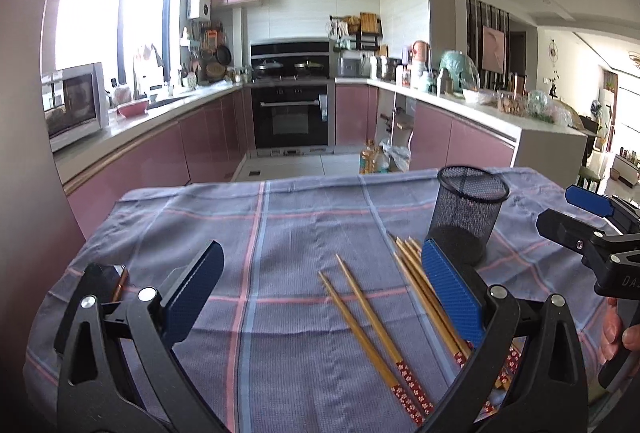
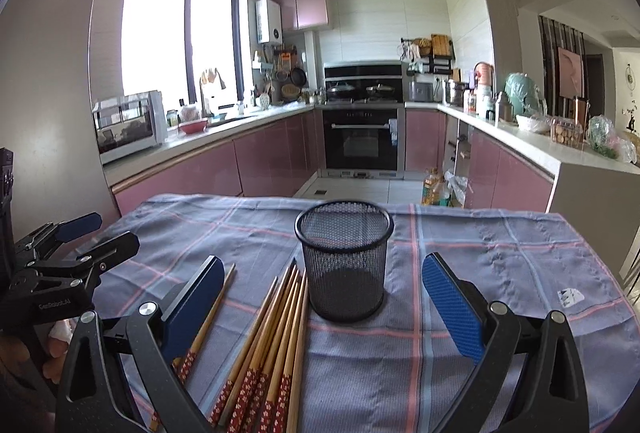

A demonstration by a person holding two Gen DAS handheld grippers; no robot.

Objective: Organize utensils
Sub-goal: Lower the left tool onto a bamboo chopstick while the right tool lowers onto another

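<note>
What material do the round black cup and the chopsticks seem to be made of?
Cup: probably metal wire mesh, matte black; the cloth shows through its fine grid. Chopsticks: apparently bamboo or wood, tan with lengthwise grain, their thick ends red with white flowers.

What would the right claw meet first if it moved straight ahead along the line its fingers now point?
Most likely the black mesh cup, standing upright on the cloth between the open right claw fingers' line. Depth is uncertain under fisheye distortion.

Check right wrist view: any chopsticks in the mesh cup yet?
No. The mesh cup stands empty; the chopsticks lie on the cloth beside it.
</note>
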